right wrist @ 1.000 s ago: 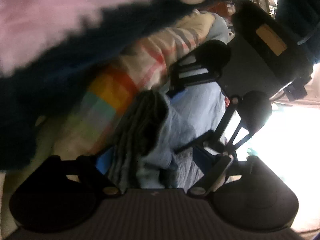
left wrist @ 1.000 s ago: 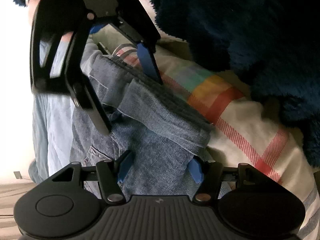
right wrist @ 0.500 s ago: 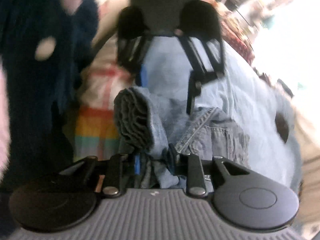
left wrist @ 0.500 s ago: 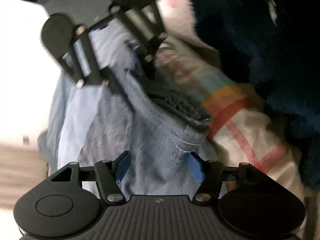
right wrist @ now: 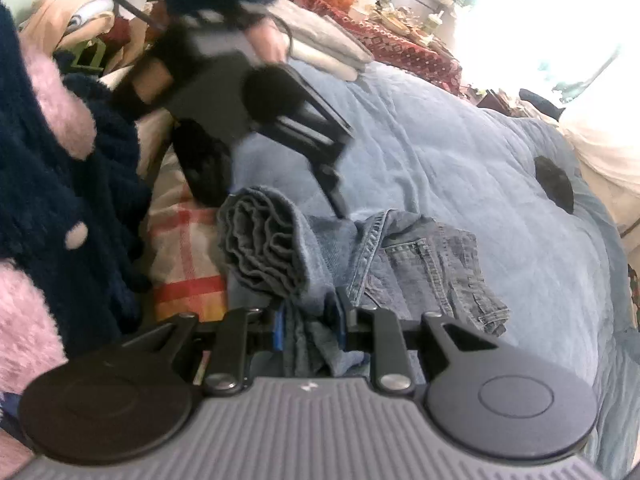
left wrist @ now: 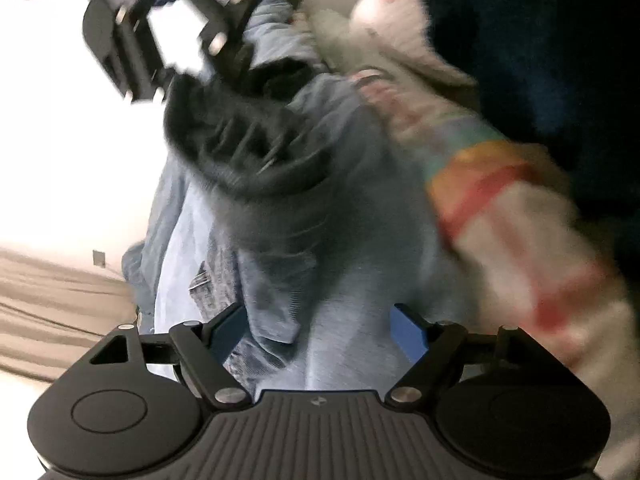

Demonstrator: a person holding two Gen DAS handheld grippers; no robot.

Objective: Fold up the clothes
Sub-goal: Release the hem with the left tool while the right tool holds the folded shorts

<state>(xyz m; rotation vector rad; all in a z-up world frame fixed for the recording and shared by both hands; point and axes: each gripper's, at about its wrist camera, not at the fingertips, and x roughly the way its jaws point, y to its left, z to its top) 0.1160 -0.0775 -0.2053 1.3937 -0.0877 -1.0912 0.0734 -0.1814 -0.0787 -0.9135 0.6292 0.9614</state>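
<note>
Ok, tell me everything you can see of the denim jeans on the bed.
The jeans are faded blue denim, crumpled on a light blue quilt beside a plaid blanket. One end is bunched into stacked folds showing a greyer inside; a stitched seam and pocket edge lie spread to the right. The right claw pinches a hanging fold. The left claw is opening, denim between its pads but not gripped.

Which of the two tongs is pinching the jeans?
The right tongs: their blue pads squeeze a bunch of the jeans. The left tongs are opening wide, with denim lying loose between them.
</note>
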